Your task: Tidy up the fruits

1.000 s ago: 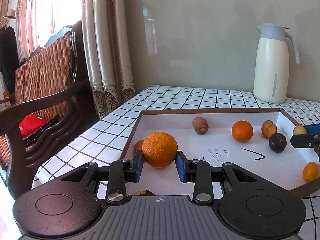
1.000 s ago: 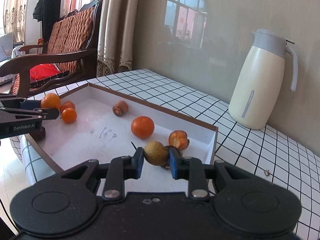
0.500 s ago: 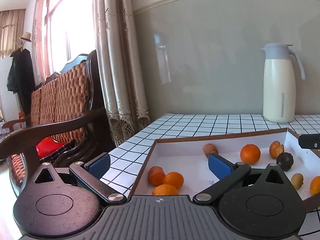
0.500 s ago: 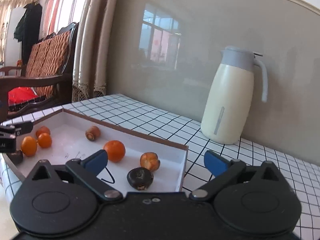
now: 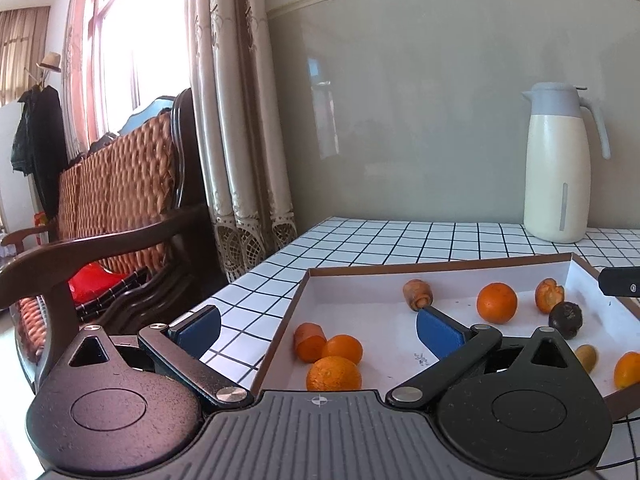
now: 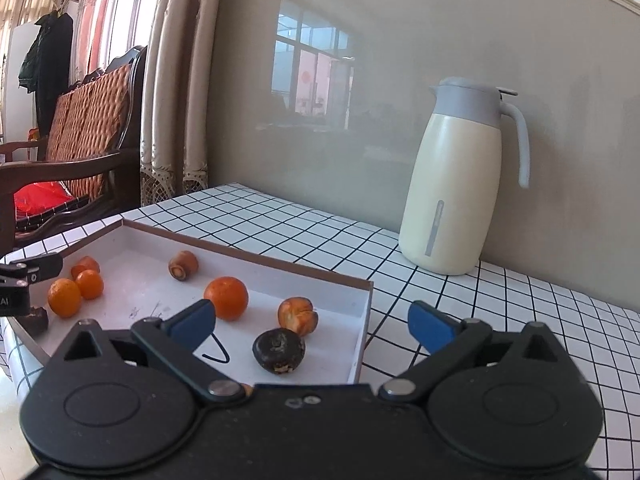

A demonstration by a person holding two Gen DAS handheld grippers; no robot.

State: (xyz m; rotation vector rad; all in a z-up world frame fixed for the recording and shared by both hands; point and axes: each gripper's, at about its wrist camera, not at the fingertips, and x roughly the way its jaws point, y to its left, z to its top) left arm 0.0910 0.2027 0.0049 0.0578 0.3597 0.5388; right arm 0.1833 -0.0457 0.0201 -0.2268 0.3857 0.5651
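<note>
A white tray with a brown rim [image 5: 400,270] [image 6: 280,262] holds several fruits. Three orange fruits cluster at its left end [image 5: 334,372] [image 6: 64,297]. An orange [image 5: 497,303] [image 6: 226,297], a brown fruit [image 5: 418,294] [image 6: 183,265], a split orange-brown fruit [image 5: 549,295] [image 6: 298,314] and a dark fruit [image 5: 565,319] [image 6: 279,350] lie further along. A small yellow-green fruit [image 5: 587,357] lies near the front right. My left gripper [image 5: 318,330] is open and empty above the tray's left end. My right gripper [image 6: 312,320] is open and empty above the tray's right end.
A cream thermos jug [image 5: 558,164] [image 6: 460,176] stands on the checked tabletop [image 5: 400,236] against the grey wall. A wooden chair with a woven back [image 5: 116,208] stands left of the table beside curtains [image 5: 236,120].
Both grippers let go of their fruit, opened wide and pulled back and up. The big orange now lies at the tray's left end and the yellow-green fruit at its front right.
</note>
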